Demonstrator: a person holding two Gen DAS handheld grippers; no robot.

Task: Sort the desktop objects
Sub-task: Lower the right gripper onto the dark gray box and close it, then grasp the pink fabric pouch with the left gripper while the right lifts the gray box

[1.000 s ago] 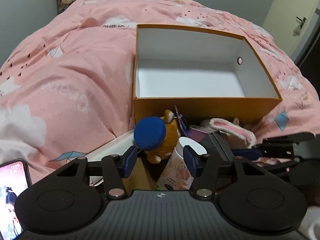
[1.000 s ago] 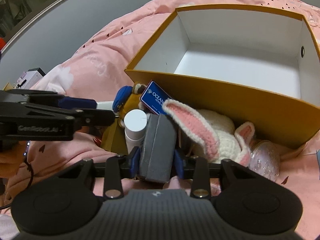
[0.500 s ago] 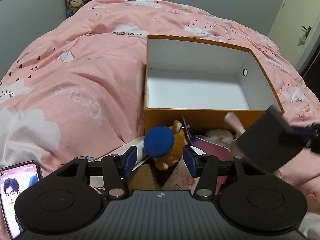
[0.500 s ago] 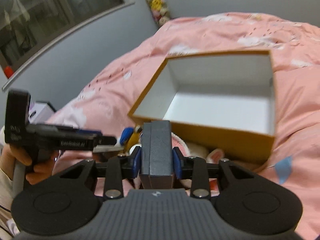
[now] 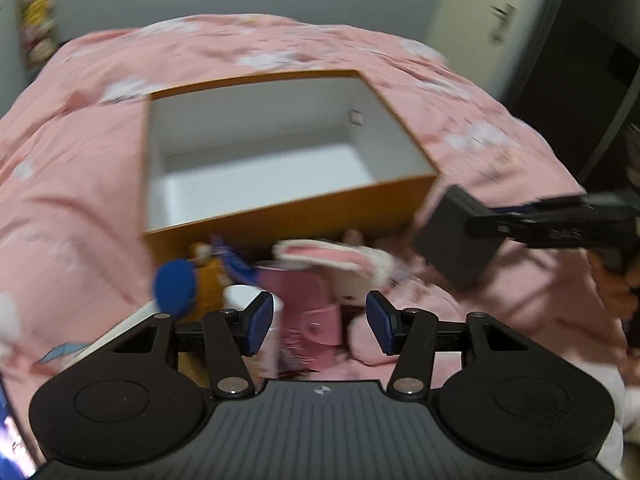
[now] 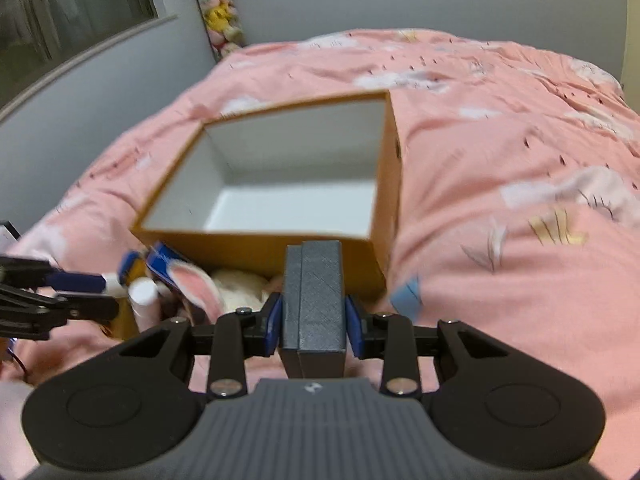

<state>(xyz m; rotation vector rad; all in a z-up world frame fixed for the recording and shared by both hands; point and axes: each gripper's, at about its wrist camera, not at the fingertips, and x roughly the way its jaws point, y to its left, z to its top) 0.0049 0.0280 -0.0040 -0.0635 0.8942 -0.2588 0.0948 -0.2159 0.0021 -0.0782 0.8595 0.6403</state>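
My right gripper (image 6: 314, 326) is shut on a dark grey box (image 6: 316, 296) and holds it in the air, just in front of the near right corner of the orange box (image 6: 256, 246). The grey box also shows at the right of the left wrist view (image 5: 456, 240). The orange box (image 5: 288, 216) is open with an empty white inside. My left gripper (image 5: 318, 320) is open and empty above a pile: a pink case (image 5: 310, 312), a white bunny plush (image 5: 340, 260), a blue-capped toy (image 5: 176, 286) and a white tube (image 5: 240, 294).
Everything lies on a pink quilt (image 6: 500, 184) covering a bed. A phone screen (image 5: 12, 444) shows at the lower left of the left wrist view. Stuffed toys (image 6: 220, 16) hang on the far wall. A door stands at the far right.
My right gripper has lifted the grey box out of the pile and moved it right and toward the orange box. My left gripper has shifted right over the pile.
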